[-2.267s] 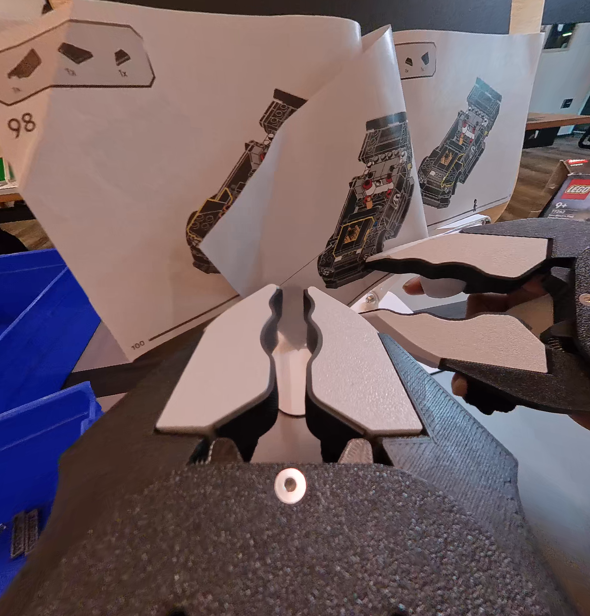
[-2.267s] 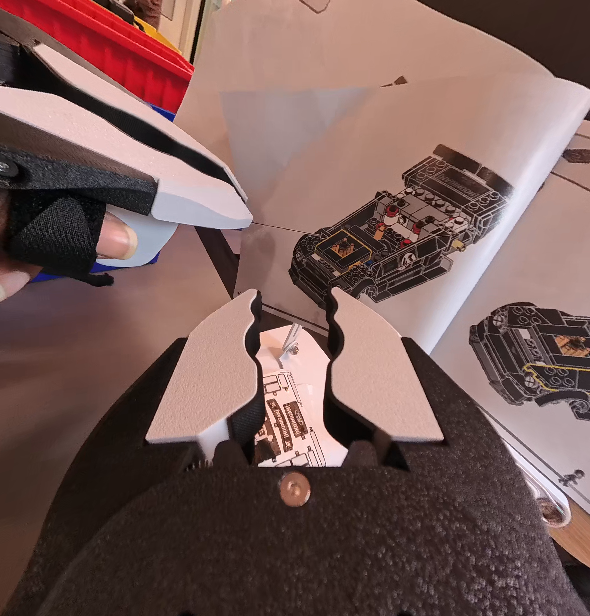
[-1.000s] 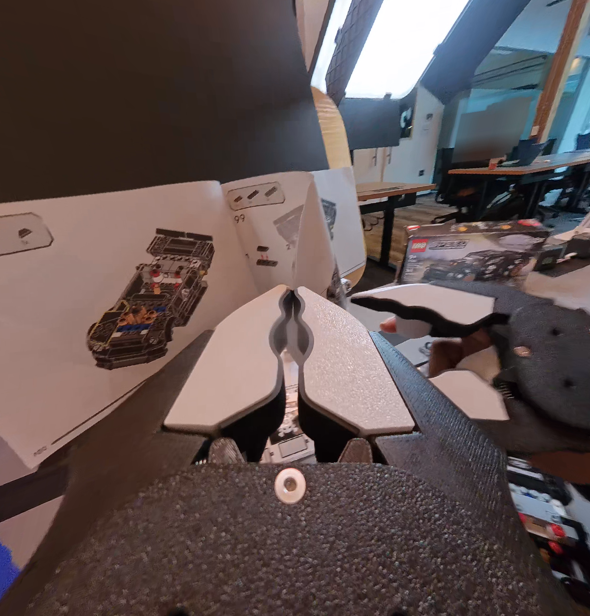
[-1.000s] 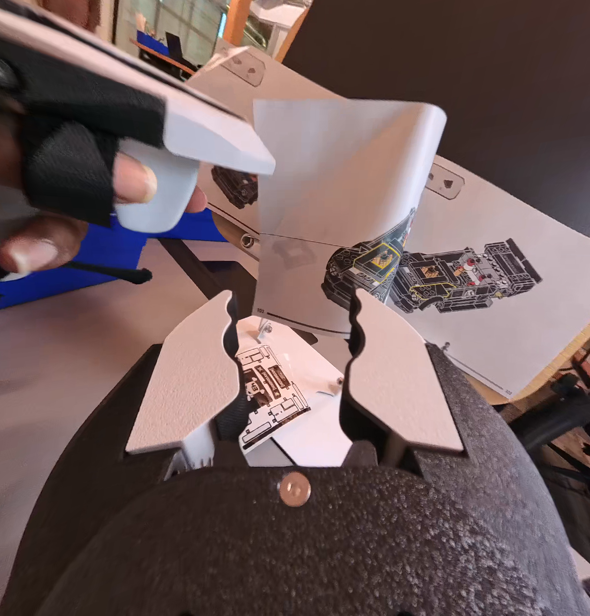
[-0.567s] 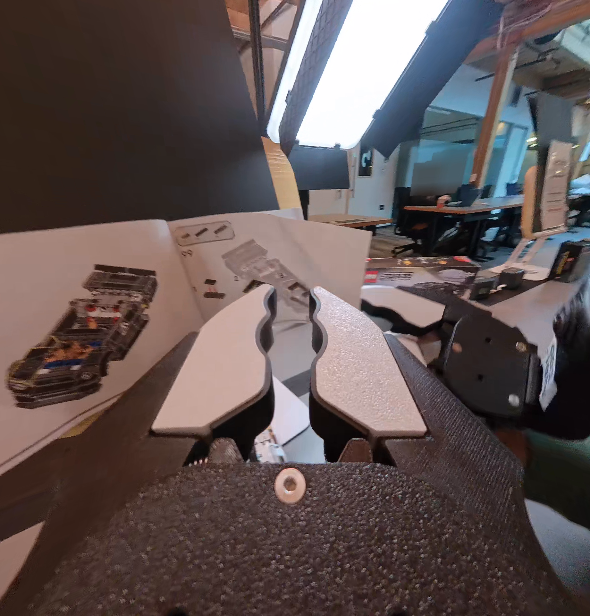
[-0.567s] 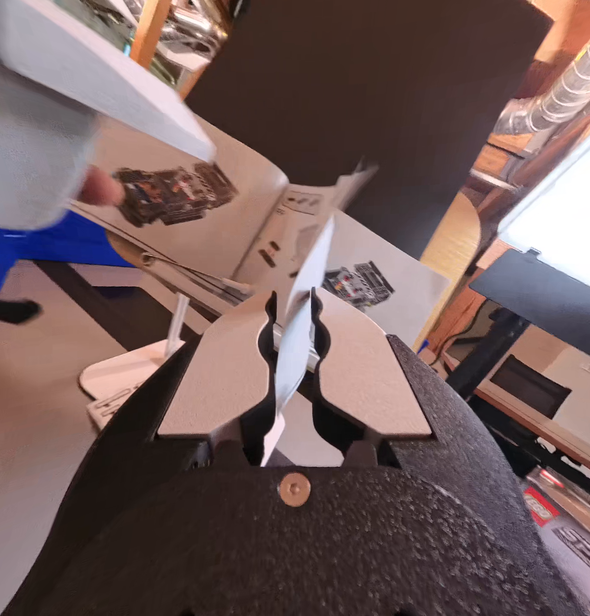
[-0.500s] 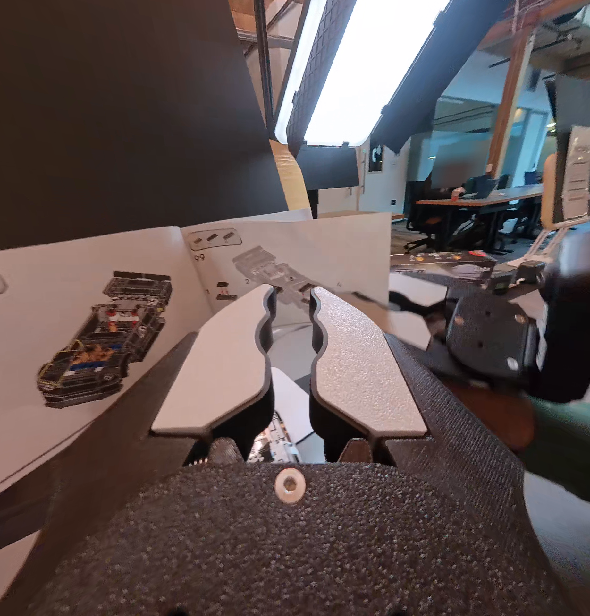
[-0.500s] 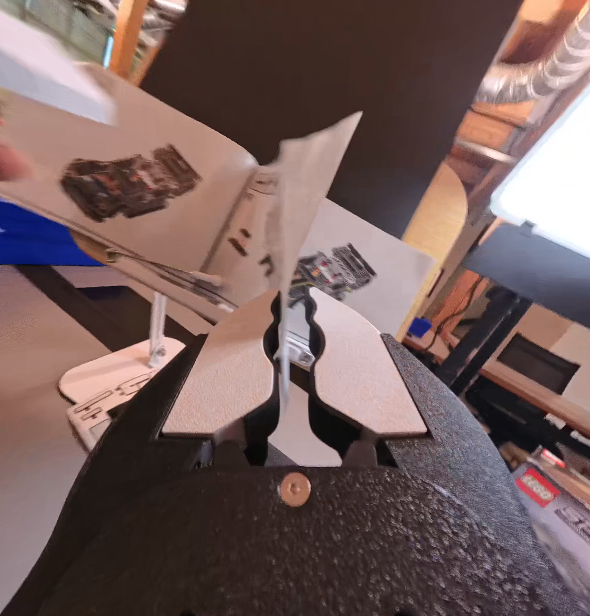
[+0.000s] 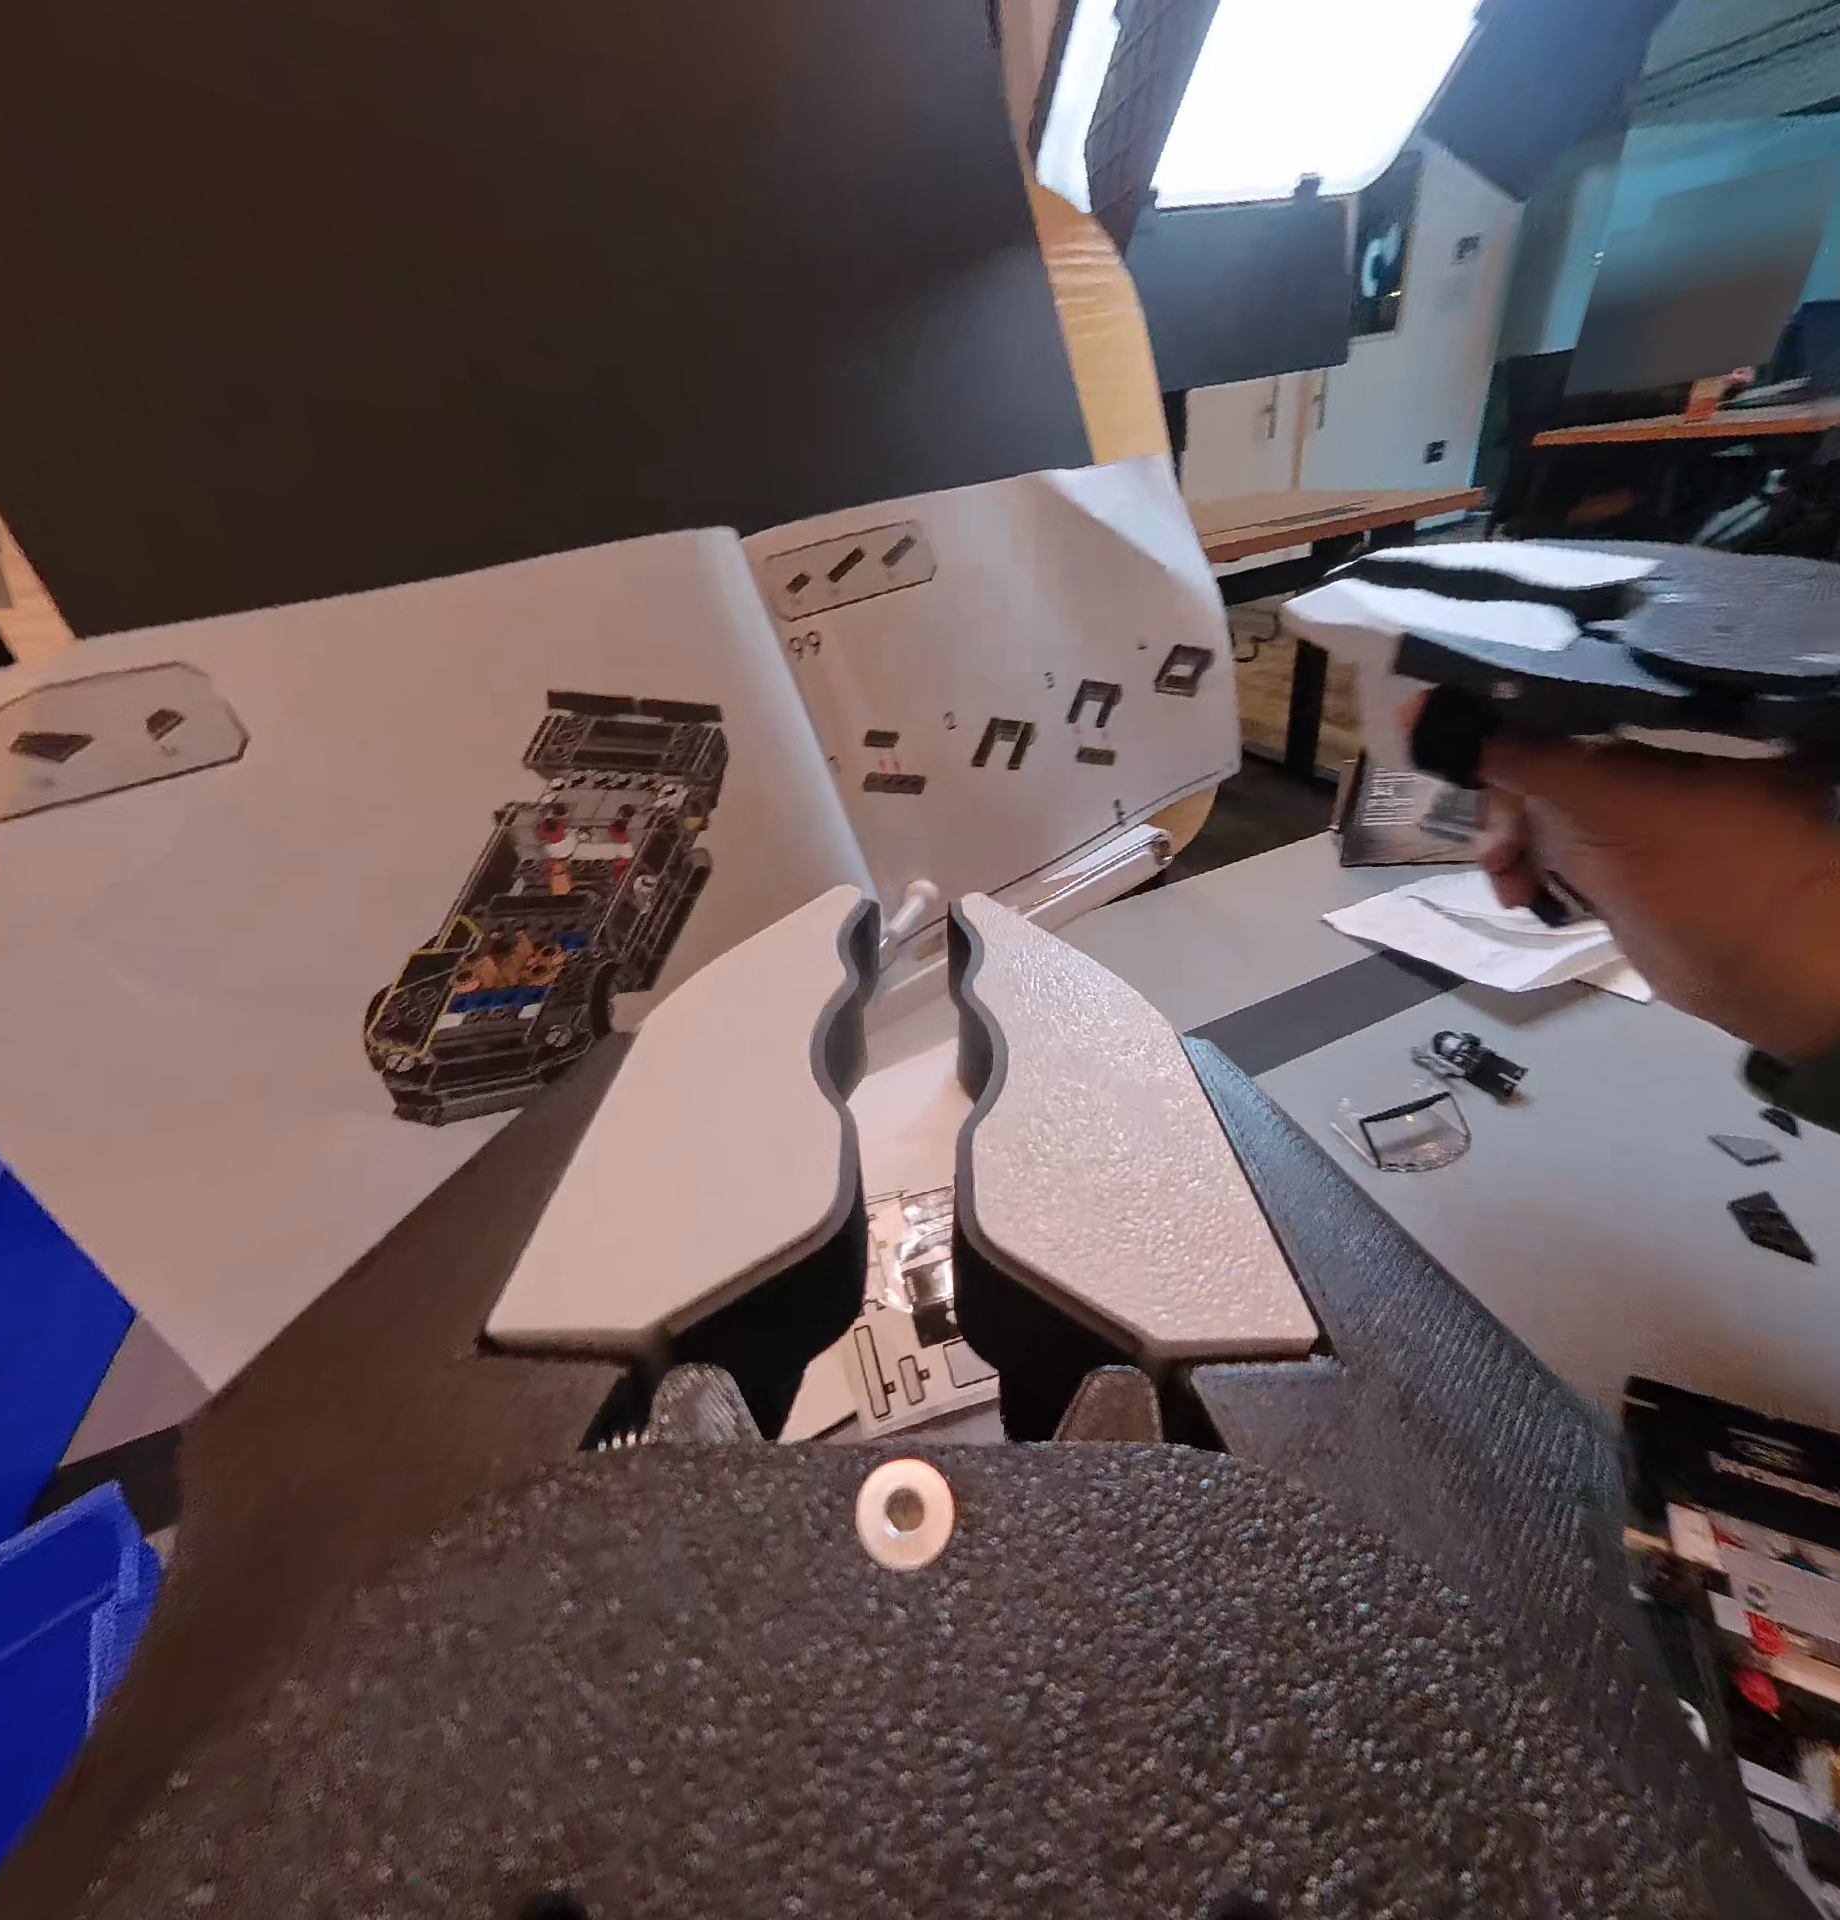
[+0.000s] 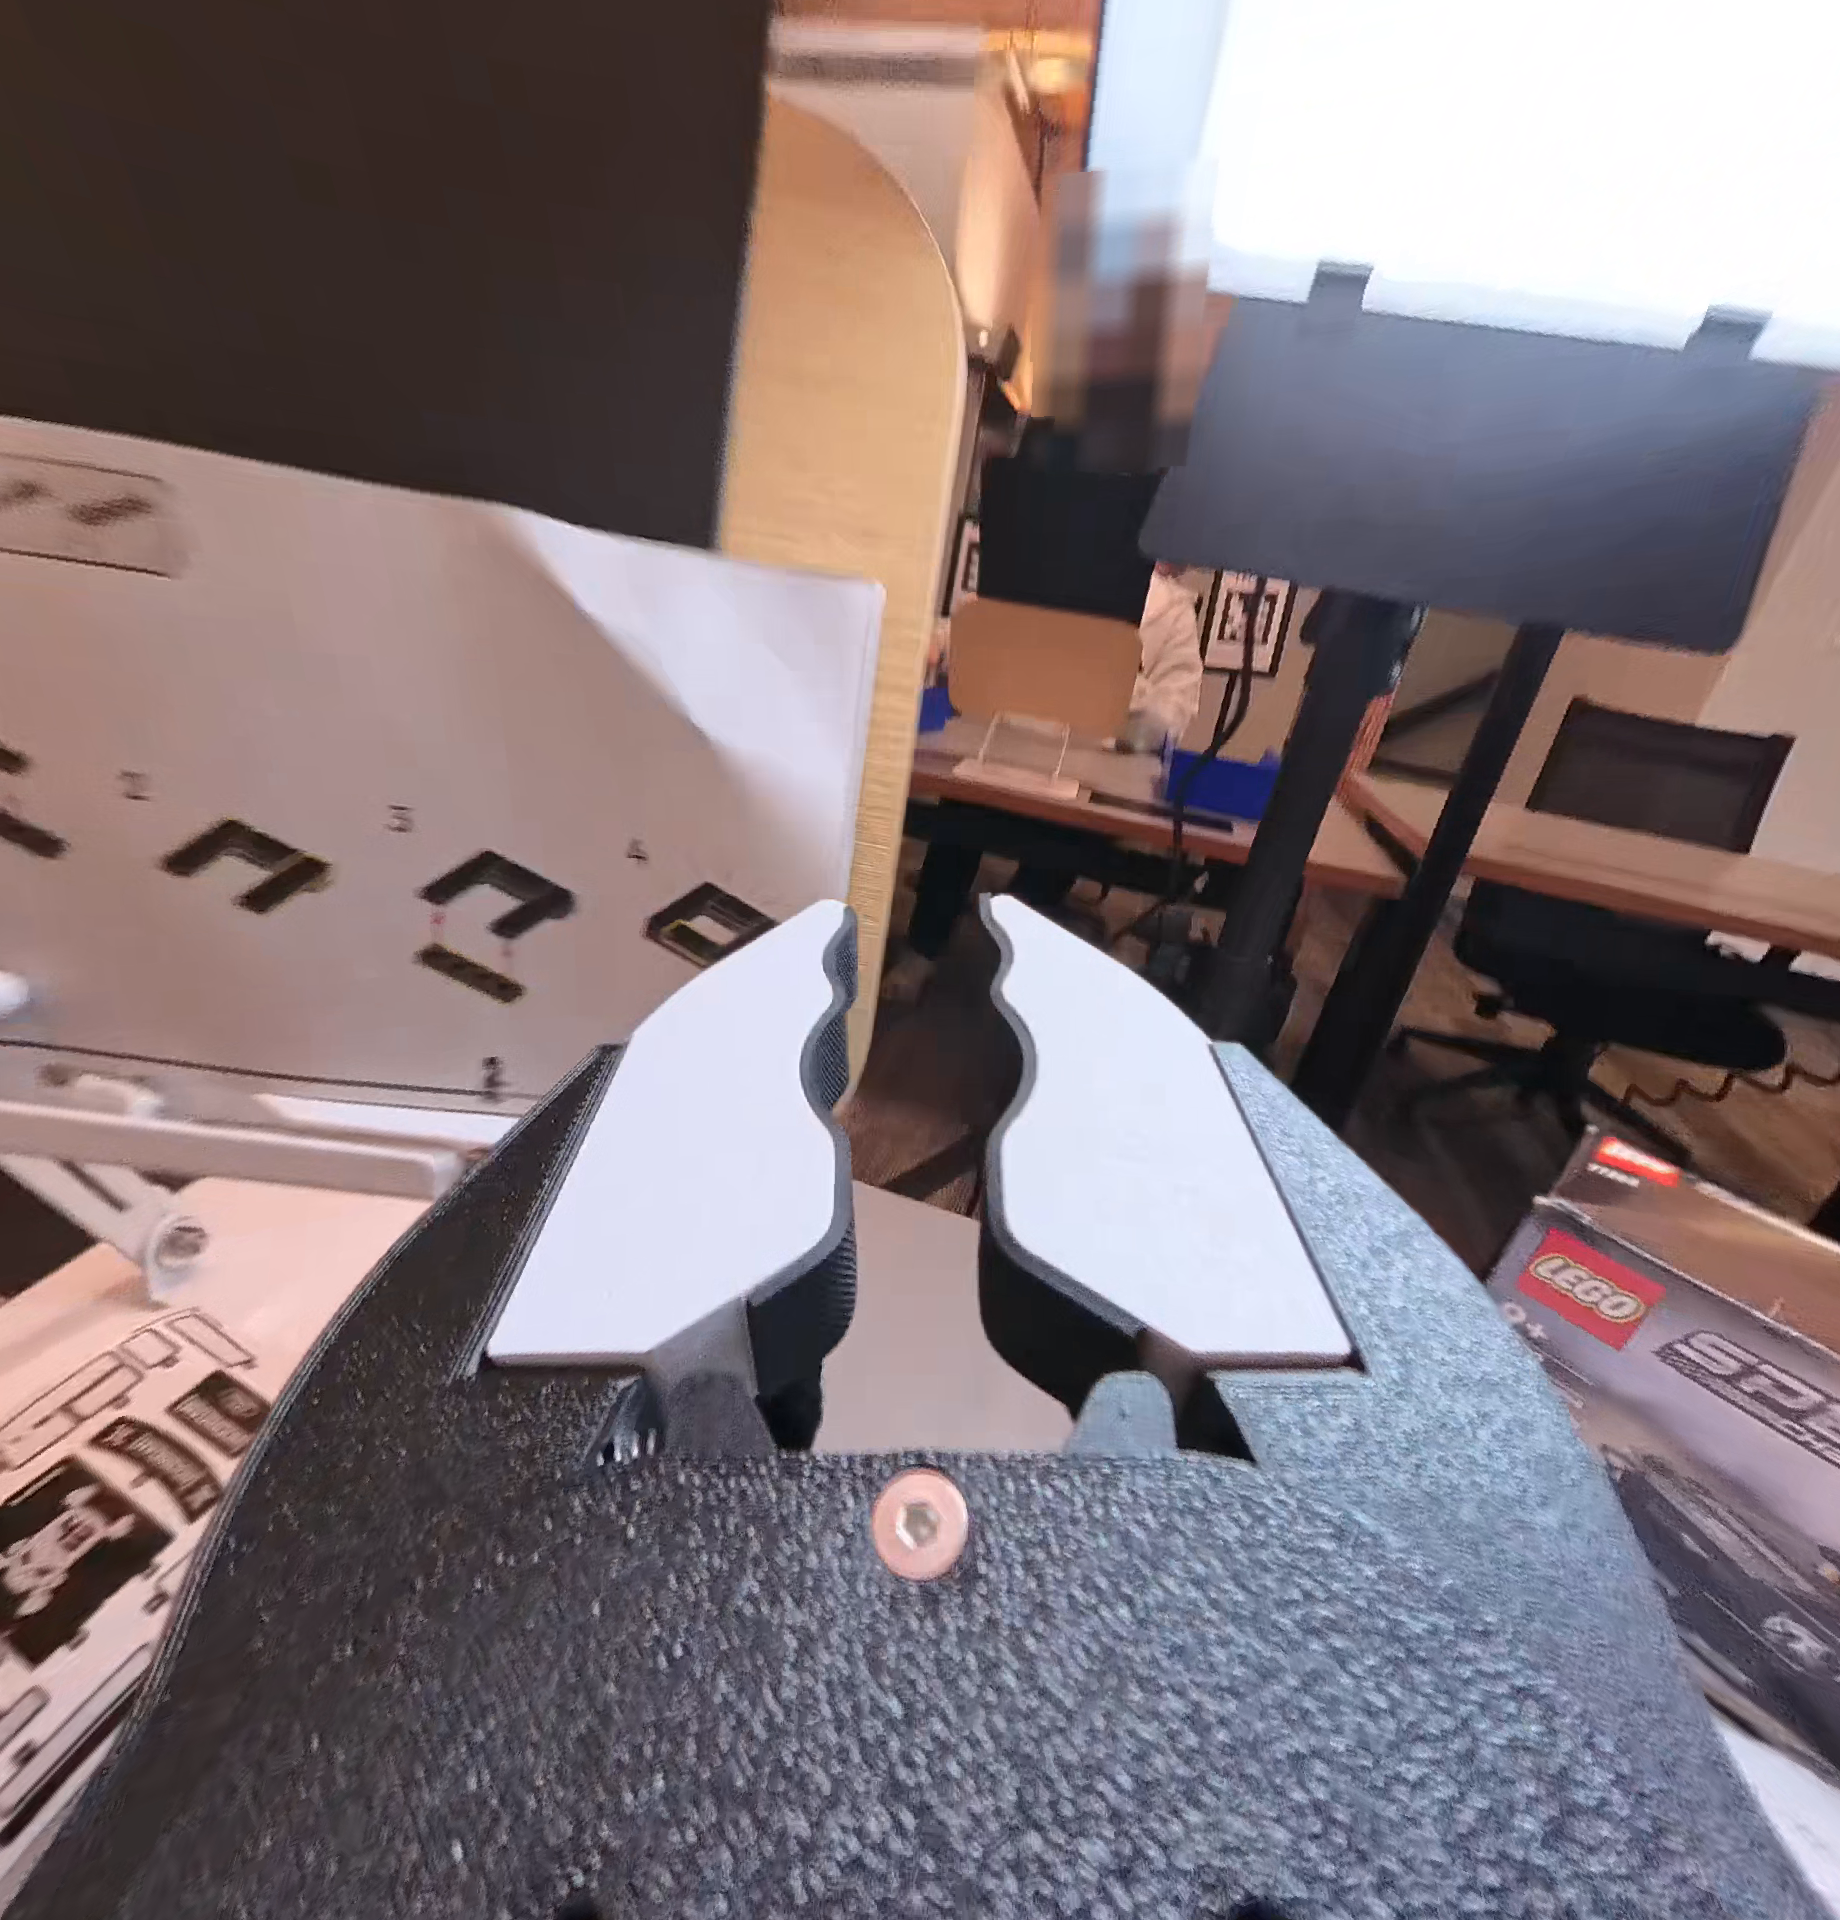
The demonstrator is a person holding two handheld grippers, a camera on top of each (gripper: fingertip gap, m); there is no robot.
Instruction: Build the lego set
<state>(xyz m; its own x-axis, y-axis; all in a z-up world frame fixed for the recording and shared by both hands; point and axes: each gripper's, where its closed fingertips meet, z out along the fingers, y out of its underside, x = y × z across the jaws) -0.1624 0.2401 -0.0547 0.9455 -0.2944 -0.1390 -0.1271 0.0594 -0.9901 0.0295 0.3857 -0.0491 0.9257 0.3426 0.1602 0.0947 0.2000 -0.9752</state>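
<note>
Left gripper (image 9: pixel 911 914) slightly parted, empty, over sticker sheet (image 9: pixel 911 1340). Right gripper (image 10: pixel 916 914) parted, empty. Manual (image 9: pixel 542 831) open on stand, frame centre-left; printed page numbers, unread. Loose pieces (image 9: pixel 1435 1117) right; box (image 10: pixel 1705 1382) lower right, red logo.

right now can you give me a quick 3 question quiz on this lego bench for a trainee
1. True or false: the left gripper is clamped on a page of the instruction booklet.
2. Multiple choice: the loose black pieces lie on A) the blue bin, B) the grey table, C) the set box.
3. Fill in: the right gripper is ____.

Key: 1 false, its jaws are apart with nothing between; 2 B; 3 open.
</note>
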